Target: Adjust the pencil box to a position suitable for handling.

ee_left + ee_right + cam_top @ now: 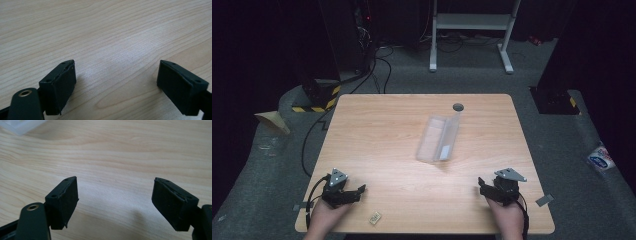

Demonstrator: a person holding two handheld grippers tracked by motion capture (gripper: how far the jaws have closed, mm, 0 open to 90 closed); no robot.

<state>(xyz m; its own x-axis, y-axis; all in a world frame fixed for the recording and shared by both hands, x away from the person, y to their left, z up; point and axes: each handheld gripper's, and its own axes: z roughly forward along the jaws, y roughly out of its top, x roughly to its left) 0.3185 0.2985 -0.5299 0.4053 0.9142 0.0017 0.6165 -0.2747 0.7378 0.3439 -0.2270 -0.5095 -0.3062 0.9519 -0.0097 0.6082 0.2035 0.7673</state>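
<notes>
A clear plastic case (438, 138) lies on the middle of the wooden table (387, 130), slightly tilted, with a white strip inside it. My left gripper (358, 192) rests at the table's near left corner, held by a hand. In the left gripper view my left gripper (116, 83) is open with bare wood between its pads. My right gripper (483, 186) sits at the near right corner, also in a hand. In the right gripper view my right gripper (115, 201) is open over bare wood, and a corner of the clear case (22, 125) shows far off at the top left.
A small tan tag (375, 217) lies at the table's front edge near the left hand. A round dark hole (458, 107) sits near the far edge. Cables, a white desk frame (472, 30) and a plastic bag (599, 159) are on the grey floor around the table.
</notes>
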